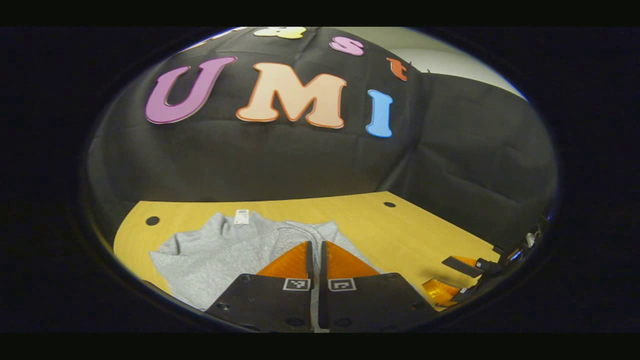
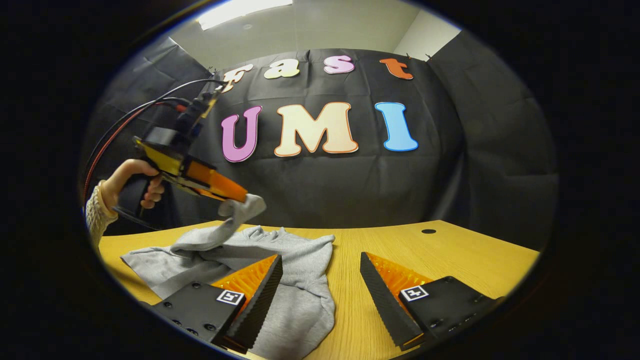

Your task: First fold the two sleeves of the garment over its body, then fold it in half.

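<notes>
Grey fabric of the sleeve [image 2: 235, 212] is clamped between the closed jaws of the left gripper [image 2: 245, 197], which a hand [image 2: 131, 181] holds raised above the table [image 2: 450, 255]; the sleeve drapes down to the garment's body. Jaws of the right gripper [image 2: 320, 272] stand wide apart, gripping nothing, low over the garment [image 2: 300, 280] and bare wood. In the left gripper view, the garment [image 1: 210, 255] lies spread flat on the yellow wooden table [image 1: 400, 230], below the left gripper [image 1: 316, 250].
</notes>
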